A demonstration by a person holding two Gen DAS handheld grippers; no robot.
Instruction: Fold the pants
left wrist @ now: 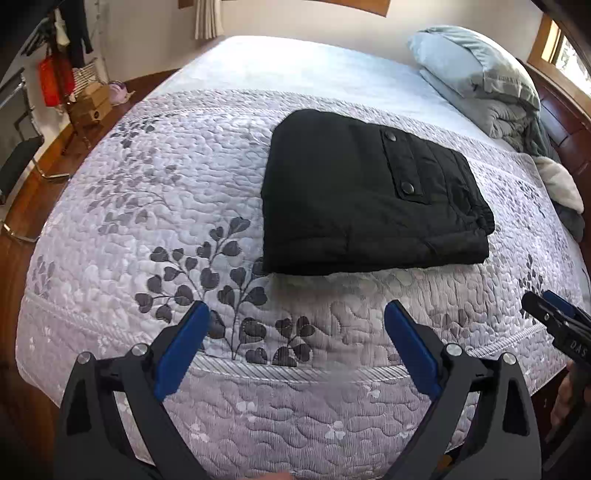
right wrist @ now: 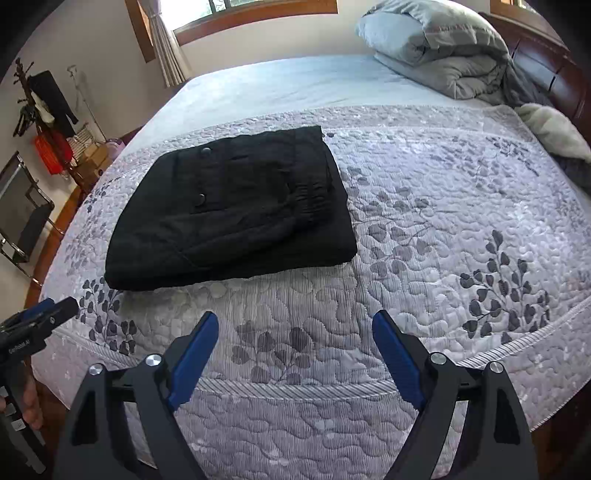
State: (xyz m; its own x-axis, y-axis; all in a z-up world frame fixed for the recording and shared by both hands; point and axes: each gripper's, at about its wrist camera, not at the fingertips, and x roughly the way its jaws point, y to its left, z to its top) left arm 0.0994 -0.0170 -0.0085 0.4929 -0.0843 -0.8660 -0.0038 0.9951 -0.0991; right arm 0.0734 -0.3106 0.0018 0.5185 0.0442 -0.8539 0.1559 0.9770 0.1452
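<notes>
The pants [left wrist: 373,195] lie in a compact folded stack on the bed [left wrist: 147,206], toward its middle, well back from the near edge. Both the left hand-held gripper [left wrist: 297,317] and the right hand-held gripper [right wrist: 295,328] hover over that near edge, jaws apart, holding nothing. The folding looks finished, though any loose hem on the far side is hidden; next would be at most a tidy-up.

Bedroom with cream walls [right wrist: 92,55], wood-framed window [right wrist: 255,14] letting in daylight, curtain [right wrist: 168,51], bed [right wrist: 424,221] under a grey leaf-patterned quilt, folded duvet [right wrist: 436,48], dark wooden headboard [right wrist: 554,77], wooden floor [left wrist: 51,162], coat rack [right wrist: 40,103].
</notes>
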